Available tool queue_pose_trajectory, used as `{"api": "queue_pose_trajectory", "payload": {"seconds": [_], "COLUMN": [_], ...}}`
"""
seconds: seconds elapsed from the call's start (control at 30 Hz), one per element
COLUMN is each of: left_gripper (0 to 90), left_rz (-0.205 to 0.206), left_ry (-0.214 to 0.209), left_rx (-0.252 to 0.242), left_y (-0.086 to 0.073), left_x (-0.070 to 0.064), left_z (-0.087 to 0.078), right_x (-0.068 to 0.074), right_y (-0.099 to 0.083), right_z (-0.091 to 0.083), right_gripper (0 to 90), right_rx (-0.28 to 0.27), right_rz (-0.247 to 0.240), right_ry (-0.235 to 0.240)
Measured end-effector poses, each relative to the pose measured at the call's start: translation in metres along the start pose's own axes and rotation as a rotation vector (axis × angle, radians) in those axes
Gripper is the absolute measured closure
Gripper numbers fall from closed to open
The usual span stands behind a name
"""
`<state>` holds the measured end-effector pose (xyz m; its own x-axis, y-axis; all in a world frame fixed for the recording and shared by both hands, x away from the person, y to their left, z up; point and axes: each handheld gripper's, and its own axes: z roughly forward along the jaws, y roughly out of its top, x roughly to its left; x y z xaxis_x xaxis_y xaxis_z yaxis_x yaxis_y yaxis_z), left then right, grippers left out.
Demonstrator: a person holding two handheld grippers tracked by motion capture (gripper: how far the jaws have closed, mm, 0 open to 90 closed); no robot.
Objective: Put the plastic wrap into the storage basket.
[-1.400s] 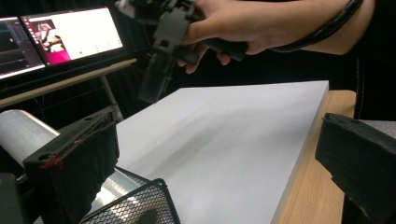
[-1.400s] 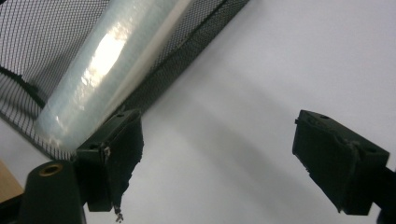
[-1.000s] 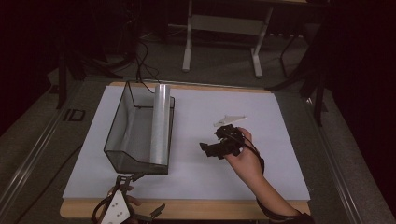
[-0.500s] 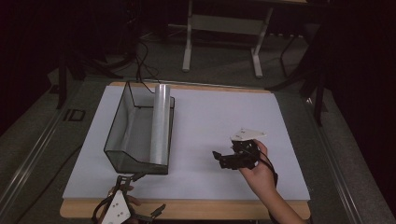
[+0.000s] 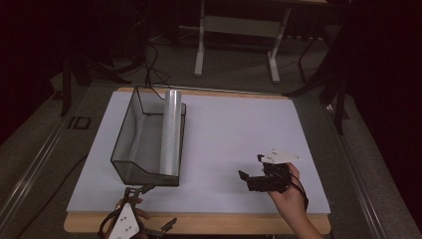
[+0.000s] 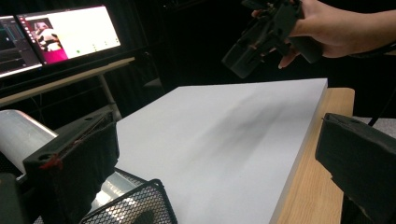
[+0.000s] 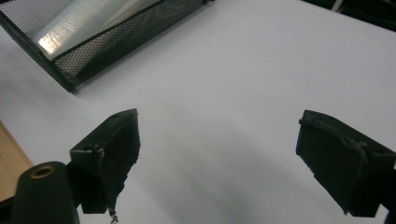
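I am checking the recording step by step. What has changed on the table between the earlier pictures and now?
The right tool moved back toward the person and the near edge of the white board, away from the mesh basket. Its jaws are open and hold nothing. The left tool stayed at the near edge, open, and the roll stayed lying in the basket.

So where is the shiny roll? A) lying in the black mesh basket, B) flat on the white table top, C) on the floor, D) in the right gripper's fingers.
A: the shiny roll lies along one side of the black mesh basket, and the right gripper is open with nothing between its fingers.
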<state>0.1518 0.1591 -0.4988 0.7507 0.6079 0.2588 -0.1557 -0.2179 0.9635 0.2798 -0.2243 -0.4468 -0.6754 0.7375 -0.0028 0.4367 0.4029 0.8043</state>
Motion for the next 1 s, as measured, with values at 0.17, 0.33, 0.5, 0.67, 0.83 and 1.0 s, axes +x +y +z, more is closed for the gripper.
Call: {"api": "queue_pose_trajectory", "payload": {"seconds": [0.17,0.33,0.5,0.67,0.83,1.0], "left_gripper": [0.0,0.0,0.0,0.0,0.0,0.0], "left_rz": [0.004,0.004,0.001,0.012,0.006,0.008], "left_ry": [-0.001,-0.002,-0.005,-0.010,-0.011,-0.011], "left_rx": [0.003,0.003,0.004,0.011,0.010,0.011], "left_y": [0.000,0.000,0.000,-0.001,-0.001,-0.001], "left_x": [0.000,0.000,0.000,-0.001,-0.001,-0.001], "left_z": [0.001,0.001,0.001,0.002,0.001,0.001], "right_x": [-0.003,-0.003,-0.005,-0.008,-0.011,-0.011], "right_y": [-0.011,-0.019,-0.031,-0.038,-0.041,-0.042], "right_z": [-0.009,-0.013,-0.008,0.002,0.006,0.007], "right_gripper": [13.2,13.2,13.2,13.3,13.3,13.3], "right_rx": [-0.004,-0.007,-0.019,0.004,0.011,0.013], "right_rz": [-0.002,0.001,-0.020,-0.035,-0.035,-0.038], "right_ry": [-0.011,-0.026,-0.056,-0.079,-0.081,-0.080]}}
